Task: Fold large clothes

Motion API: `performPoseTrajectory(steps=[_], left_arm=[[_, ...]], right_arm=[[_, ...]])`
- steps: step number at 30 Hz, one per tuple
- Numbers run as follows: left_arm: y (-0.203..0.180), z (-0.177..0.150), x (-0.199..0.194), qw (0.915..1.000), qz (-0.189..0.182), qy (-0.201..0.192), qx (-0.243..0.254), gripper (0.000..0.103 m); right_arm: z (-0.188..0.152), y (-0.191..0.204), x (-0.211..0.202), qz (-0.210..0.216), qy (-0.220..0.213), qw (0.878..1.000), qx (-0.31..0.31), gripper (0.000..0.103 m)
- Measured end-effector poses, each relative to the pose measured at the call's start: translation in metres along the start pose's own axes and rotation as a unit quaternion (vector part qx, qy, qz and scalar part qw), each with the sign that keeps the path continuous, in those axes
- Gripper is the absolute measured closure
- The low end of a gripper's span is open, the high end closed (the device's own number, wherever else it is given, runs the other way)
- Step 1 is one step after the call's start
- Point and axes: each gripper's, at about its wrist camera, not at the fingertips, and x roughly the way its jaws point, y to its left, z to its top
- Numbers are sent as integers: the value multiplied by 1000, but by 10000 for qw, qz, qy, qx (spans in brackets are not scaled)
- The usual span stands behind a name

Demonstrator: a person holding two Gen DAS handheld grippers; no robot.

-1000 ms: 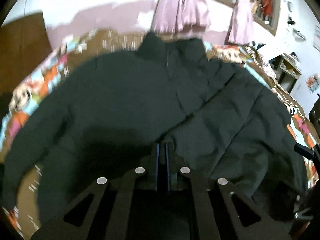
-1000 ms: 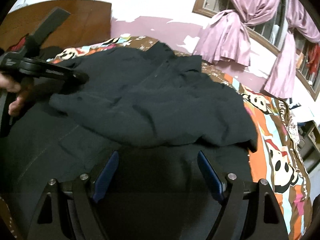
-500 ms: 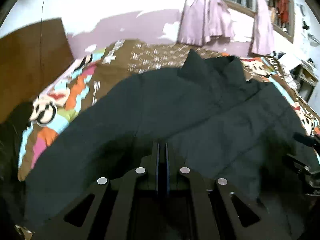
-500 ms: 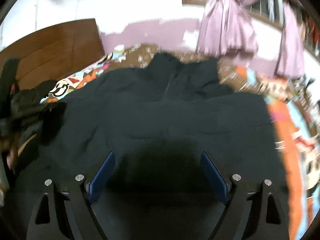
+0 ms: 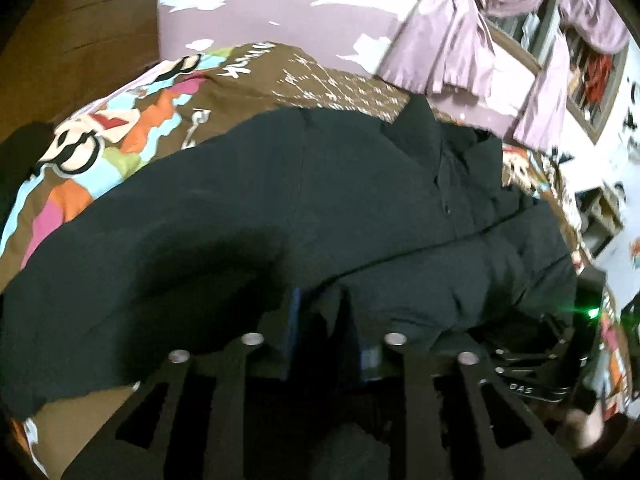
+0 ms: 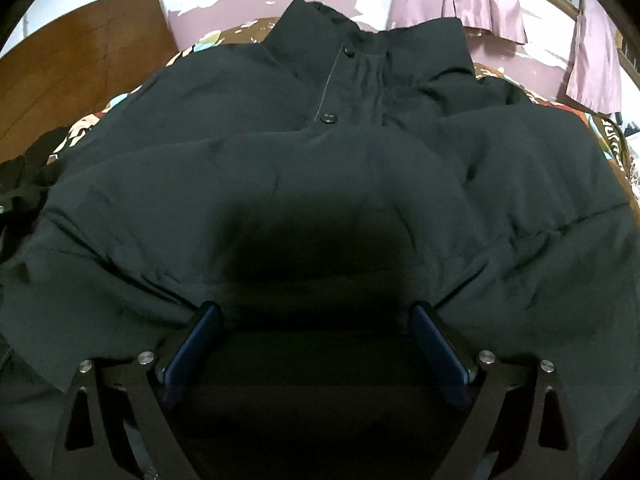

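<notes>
Since a second ago, when my left hand-held gripper (image 5: 326,320) was pinched tight on the fabric, its fingers have eased apart to a narrow gap, and there's a fold of the black jacket (image 5: 280,208) bunched between them. Whether they're actually gripping it or it's just lying in there, I can't tell, it's all black on black and kinda smeared. My right hand-held gripper (image 6: 316,344) is spread wide with the blue pads (image 6: 192,344) on both sides, nothing between them, sitting low over the jacket's body.

That jacket is spread across the bed (image 5: 132,120), on the cartoon-print bedspread, collar pointing toward the far wall and the purple curtains (image 5: 448,52). From the right wrist view I can see the collar (image 6: 360,48) standing up with two dark snaps on the placket, and one sleeve lying folded across the chest. A big dark shadow right ahead of each gripper swallows the fabric detail there.

Down in the lower right corner of the left view there's a dark tool with a green light; it's cut off and blurry. The jacket's lower hem is hidden under my grippers in both views.
</notes>
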Motion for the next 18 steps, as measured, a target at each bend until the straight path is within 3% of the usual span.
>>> performPoseTrajectory(steps=[1,3,5,8,12,18], left_arm=[[6,-3,-11,9998,-43,-94,-143,69],[14,-8,-30,9990,-31,-227,-378,45],[31,-18,-53,9965,15,-405,-737,37],[58,-33,-81,9931,284,-424,-1051,36],[99,-58,-115,9848,1042,-471,-1309,36],[167,-104,-145,9542,1964,-663,-2155,37]], right_arm=[[-1,-1,-2,9,-38,10000,-2,6],[-5,-1,-7,43,-121,9999,-8,3],[-6,-3,-8,76,-182,9998,-26,0],[-8,2,-11,7,-262,9996,-67,0],[-3,13,-20,-138,-369,9992,-94,0],[10,58,-49,78,-859,9949,-529,0]])
